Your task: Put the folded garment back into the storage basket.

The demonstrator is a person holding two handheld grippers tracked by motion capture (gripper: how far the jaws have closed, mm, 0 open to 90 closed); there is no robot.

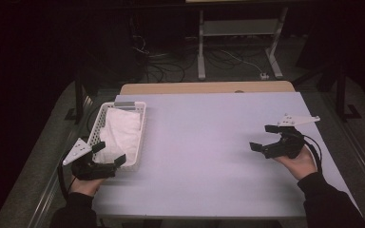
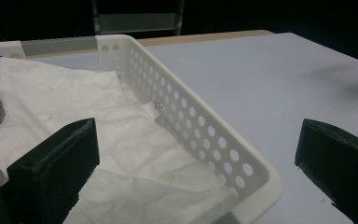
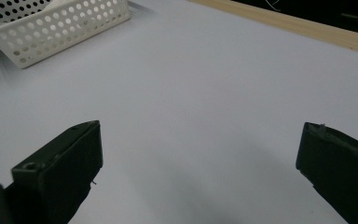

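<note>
White cloth in perforated basket (table's left edge), your L gripper at its near corner, jaws spread, R gripper well apart, jaws spread too.

Cloth in basket — at table's left.

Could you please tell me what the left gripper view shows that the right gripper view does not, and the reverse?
Left gripper view alone: the white cloth lying inside the perforated basket, with a small label on the basket's inner wall. Right gripper view alone: the basket's outer wall seen from across the table, and a broad bare stretch of the table. Shared: the basket, the pale tabletop with its wooden far edge, and wide-open black jaws.
</note>
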